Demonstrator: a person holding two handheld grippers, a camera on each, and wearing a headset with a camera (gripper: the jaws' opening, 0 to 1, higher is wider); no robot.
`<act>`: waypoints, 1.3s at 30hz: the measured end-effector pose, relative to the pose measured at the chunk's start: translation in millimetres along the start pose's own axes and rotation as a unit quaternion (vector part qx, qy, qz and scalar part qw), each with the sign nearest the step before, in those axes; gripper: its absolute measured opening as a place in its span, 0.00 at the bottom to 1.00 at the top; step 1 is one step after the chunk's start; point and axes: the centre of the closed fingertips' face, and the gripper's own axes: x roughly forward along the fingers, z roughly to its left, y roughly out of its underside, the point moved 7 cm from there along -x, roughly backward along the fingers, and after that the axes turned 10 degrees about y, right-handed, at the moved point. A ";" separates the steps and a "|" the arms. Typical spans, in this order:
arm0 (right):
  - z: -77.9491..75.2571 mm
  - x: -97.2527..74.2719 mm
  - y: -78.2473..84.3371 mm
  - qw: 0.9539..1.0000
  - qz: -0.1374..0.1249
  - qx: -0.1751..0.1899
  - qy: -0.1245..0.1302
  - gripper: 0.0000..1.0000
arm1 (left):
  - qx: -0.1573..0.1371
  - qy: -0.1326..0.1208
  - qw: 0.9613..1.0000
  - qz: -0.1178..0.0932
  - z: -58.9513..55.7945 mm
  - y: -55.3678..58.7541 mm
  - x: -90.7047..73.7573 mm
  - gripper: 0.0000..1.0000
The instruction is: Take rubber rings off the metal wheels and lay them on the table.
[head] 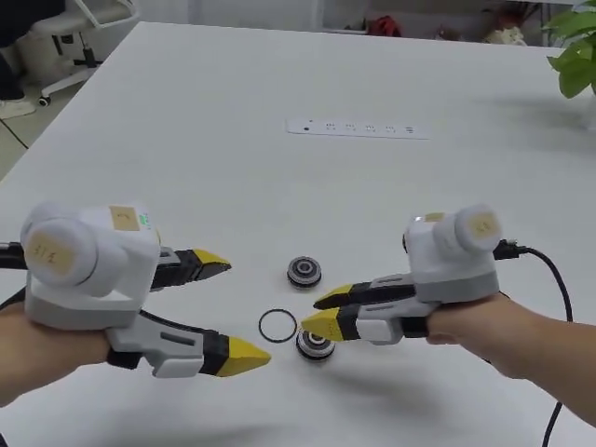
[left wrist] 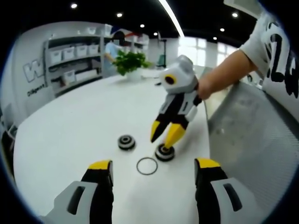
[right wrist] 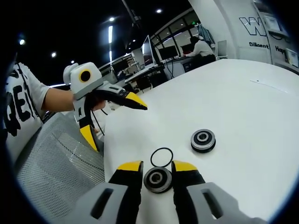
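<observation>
Two small metal wheels lie on the white table (head: 186, 140). The far wheel (head: 304, 271) (left wrist: 126, 142) (right wrist: 203, 140) lies alone. A loose black rubber ring (head: 277, 325) (left wrist: 147, 166) (right wrist: 161, 157) lies flat beside the near wheel (head: 315, 346) (left wrist: 164, 153) (right wrist: 157, 180). My right gripper (head: 317, 314) (left wrist: 163, 135) (right wrist: 157, 167) hangs just over the near wheel, jaws narrowly parted to either side of it, and its lower tip hides part of it in the head view. My left gripper (head: 237, 309) (left wrist: 154, 163) (right wrist: 116, 123) stands wide open left of the ring, holding nothing.
A white power strip (head: 358, 128) lies farther back on the table. A green plant (head: 577, 56) (left wrist: 131, 61) stands at the far right edge. A black cable (head: 559, 279) trails from the right gripper. An office chair (head: 70, 37) stands beyond the table's left corner.
</observation>
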 end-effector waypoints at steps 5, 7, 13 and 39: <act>0.3 -3.3 1.9 1.000 0.003 -0.008 -0.003 0.24 | 0.002 0.004 1.000 0.005 -0.1 -0.1 2.5 0.71; 0.0 -5.1 3.1 1.000 0.003 -0.010 -0.003 0.25 | 0.003 0.005 1.000 0.007 0.7 -0.8 3.4 0.71; -0.8 -9.7 7.6 1.000 0.006 -0.016 -0.003 0.26 | 0.004 0.009 1.000 0.009 2.3 -2.5 8.8 0.70; -4.6 -16.3 24.5 0.999 0.025 -0.045 -0.003 0.28 | 0.014 0.034 0.999 0.030 2.8 -7.0 35.2 0.59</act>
